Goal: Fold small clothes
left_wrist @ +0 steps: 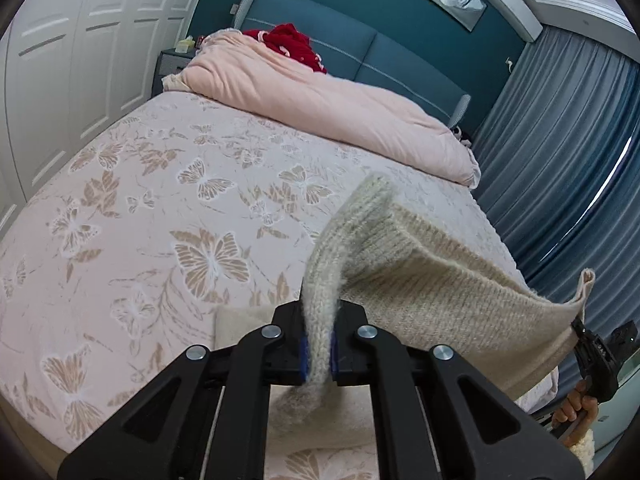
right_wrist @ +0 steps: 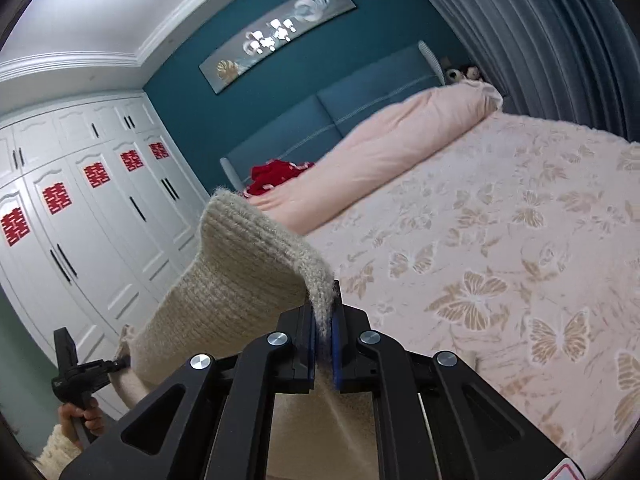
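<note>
From the left wrist camera, the left gripper (left_wrist: 318,344) had its blue-padded jaws pinched tight on a fuzzy ribbed edge of the cream knit garment (left_wrist: 432,280). The knit ran up out of the jaws, peaked in a fold above the bed (left_wrist: 140,200), then stretched away to the right, lifted off the butterfly-print cover. At that far end the right gripper (left_wrist: 578,326) had hold of the opposite corner, a hand (left_wrist: 578,406) wrapped round its handle below. More cream fabric lay on the cover just under the left jaws. Up by the headboard sat a rolled pink duvet (left_wrist: 320,96) with a red garment (left_wrist: 294,42) on top of it.

Over to the right wrist camera: the right gripper (right_wrist: 324,344) was clamped hard on the cream knit garment (right_wrist: 240,272) too, jaws nearly together with only the thickness of the wool between the blue pads. The cloth rose to a hump, then sloped down left to the left gripper (right_wrist: 120,364), which met the fabric's far corner; how far its jaws stood apart could not be made out from there. White wardrobe doors (right_wrist: 100,220) stood behind it.
</note>
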`<state>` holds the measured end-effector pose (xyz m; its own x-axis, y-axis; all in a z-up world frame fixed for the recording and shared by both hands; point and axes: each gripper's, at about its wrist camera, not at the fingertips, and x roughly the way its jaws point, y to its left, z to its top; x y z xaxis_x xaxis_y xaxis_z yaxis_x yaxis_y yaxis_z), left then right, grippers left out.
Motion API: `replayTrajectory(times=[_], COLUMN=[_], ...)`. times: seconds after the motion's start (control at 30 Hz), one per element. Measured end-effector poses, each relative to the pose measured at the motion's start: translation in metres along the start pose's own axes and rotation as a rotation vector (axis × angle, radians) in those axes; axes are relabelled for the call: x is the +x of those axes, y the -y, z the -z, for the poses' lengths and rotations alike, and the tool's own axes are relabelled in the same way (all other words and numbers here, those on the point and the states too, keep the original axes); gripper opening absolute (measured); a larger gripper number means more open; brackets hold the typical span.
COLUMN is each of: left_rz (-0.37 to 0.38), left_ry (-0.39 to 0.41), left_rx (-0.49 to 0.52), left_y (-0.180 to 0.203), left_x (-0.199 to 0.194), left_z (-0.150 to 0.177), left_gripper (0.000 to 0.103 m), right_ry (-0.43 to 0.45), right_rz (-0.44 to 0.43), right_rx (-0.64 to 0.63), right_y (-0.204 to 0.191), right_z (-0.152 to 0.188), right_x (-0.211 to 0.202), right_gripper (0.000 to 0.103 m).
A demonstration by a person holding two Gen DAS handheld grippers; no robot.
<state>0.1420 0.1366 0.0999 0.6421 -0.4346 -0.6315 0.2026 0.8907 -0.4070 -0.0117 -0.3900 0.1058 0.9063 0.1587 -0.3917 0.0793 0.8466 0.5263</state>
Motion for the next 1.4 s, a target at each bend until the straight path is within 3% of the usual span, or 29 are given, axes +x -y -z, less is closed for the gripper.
replayTrajectory(times=[0.07, 0.17, 0.23, 0.3, 0.33, 0.47, 0.6, 0.73, 0.77, 0.8, 0.83, 0.87, 0.93, 0.97, 1.03, 1.17, 1.27, 1.4], left_rz=[-0.059, -0.166, -0.227, -0.219, -0.206, -0.207, -0.174, -0.236, -0.244, -0.248, -0.245, -0.248, -0.256, -0.257, -0.265, -0.308, -0.338, -0.289], left_ry=[-0.099, -0.283, -0.353, -0.307, -0.281, -0.231, -0.277, -0.315, -0.328, -0.345, -0.355, -0.352, -0.344, -0.345, -0.355, -0.369, -0.377, -0.333], left_rx=[0.005, -0.014, -0.026, -0.03, -0.03, -0.023, -0.096, -0.083, -0.098, -0.121, -0.152, -0.179, -0.198, -0.199, -0.175, -0.131, -0.126, -0.155], left_y=[-0.006, -0.028, -0.041, -0.044, -0.044, -0.043, -0.052, -0.053, -0.056, -0.06, -0.064, -0.068, -0.07, -0.07, -0.07, -0.07, -0.067, -0.06], left_x=[0.051, 0.132, 0.16, 0.149, 0.138, 0.092, 0.069, 0.06, 0.06, 0.062, 0.064, 0.063, 0.059, 0.057, 0.054, 0.064, 0.064, 0.041], left_z=[0.011, 0.054, 0.081, 0.092, 0.093, 0.102, 0.126, 0.161, 0.168, 0.175, 0.18, 0.183, 0.182, 0.18, 0.178, 0.187, 0.184, 0.168], left_gripper=[0.006, 0.007, 0.008, 0.012, 0.018, 0.054, 0.057, 0.063, 0.064, 0.064, 0.06, 0.05, 0.032, 0.025, 0.022, 0.022, 0.025, 0.025], right_ry=[-0.131, -0.367, -0.396, -0.332, -0.315, -0.317, -0.396, -0.434, -0.443, -0.451, -0.45, -0.446, -0.404, -0.374, -0.349, -0.535, -0.504, -0.431], right_rz=[0.117, 0.266, 0.33, 0.326, 0.322, 0.335, 0.417, 0.438, 0.449, 0.47, 0.488, 0.503, 0.454, 0.434, 0.426, 0.515, 0.52, 0.517], right_rx=[0.025, 0.13, 0.128, 0.11, 0.105, 0.053, 0.036, 0.054, 0.033, 0.0, -0.032, -0.051, 0.018, 0.05, 0.06, 0.022, 0.063, 0.017], right_y=[0.031, 0.081, 0.087, 0.078, 0.074, 0.064, 0.065, 0.065, 0.063, 0.06, 0.057, 0.055, 0.056, 0.056, 0.057, 0.084, 0.082, 0.059], right_z=[0.022, 0.074, 0.088, 0.085, 0.083, 0.094, 0.131, 0.161, 0.166, 0.169, 0.17, 0.168, 0.157, 0.15, 0.143, 0.173, 0.167, 0.145], right_x=[0.052, 0.121, 0.128, 0.109, 0.098, 0.058, 0.038, 0.028, 0.029, 0.031, 0.032, 0.033, 0.021, 0.011, -0.003, 0.019, 0.012, -0.002], right_gripper=[0.007, 0.007, 0.011, 0.015, 0.023, 0.042, 0.055, 0.067, 0.067, 0.06, 0.025, 0.018, 0.008, 0.008, 0.007, 0.006, 0.012, 0.023])
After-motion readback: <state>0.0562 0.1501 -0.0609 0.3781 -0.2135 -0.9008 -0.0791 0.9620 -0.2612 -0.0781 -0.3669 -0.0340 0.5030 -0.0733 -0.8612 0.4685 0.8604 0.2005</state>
